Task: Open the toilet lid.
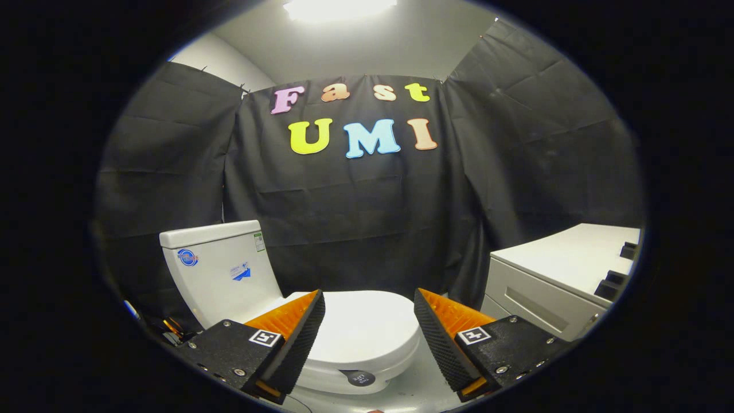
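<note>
White and glossy, the toilet lid (367, 330) lies flat and shut over the bowl, just ahead of my tongs (370, 307) and partly framed between the two fingers. My tongs are spread wide, with nothing held and neither finger touching the lid; the left finger (298, 338) crosses in front of the lid's left side, the right finger (438, 338) stands just off its right edge. Each finger carries a small square marker on its upper block.

At the lid's front edge, nearest to me, sits a small dark round tag (360, 378) with pale lettering too small for me to make out. Behind the lid rises the white tank (221, 269), set to the left beyond my left finger, with its own flat cover on top and a few stickers on its face: one round blue one near the top corner, one small green-and-white one at the upper right, one blue-and-white one lower down.

Well apart to the right, beyond my right finger, stands a white cabinet (550, 287) with a flat top and a recessed slot in its front panel. A few dark blocks (619, 269) sit at the far right of its top. Black cloth (355, 229) hangs as the wall behind everything, creased in folds, and a bright ceiling light (338, 8) glows overhead.
</note>
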`<state>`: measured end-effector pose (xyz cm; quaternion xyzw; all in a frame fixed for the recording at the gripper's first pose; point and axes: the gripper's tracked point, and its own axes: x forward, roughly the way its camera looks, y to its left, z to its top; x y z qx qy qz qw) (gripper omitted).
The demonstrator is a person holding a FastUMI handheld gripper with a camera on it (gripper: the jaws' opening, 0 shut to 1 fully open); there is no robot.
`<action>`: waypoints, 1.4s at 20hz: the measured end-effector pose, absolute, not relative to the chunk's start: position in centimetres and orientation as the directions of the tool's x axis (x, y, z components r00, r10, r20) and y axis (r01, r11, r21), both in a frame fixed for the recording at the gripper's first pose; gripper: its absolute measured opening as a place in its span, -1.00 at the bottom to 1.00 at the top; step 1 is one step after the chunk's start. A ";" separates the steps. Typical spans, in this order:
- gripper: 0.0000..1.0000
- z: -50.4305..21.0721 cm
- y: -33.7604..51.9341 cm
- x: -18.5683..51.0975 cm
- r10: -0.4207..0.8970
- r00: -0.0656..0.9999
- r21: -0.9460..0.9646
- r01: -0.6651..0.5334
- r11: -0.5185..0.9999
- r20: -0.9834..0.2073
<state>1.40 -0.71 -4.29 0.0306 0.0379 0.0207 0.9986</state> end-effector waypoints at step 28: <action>0.88 -23.5 -0.2 2.3 0.376 0.742 0.717 0.198 0.668 -0.555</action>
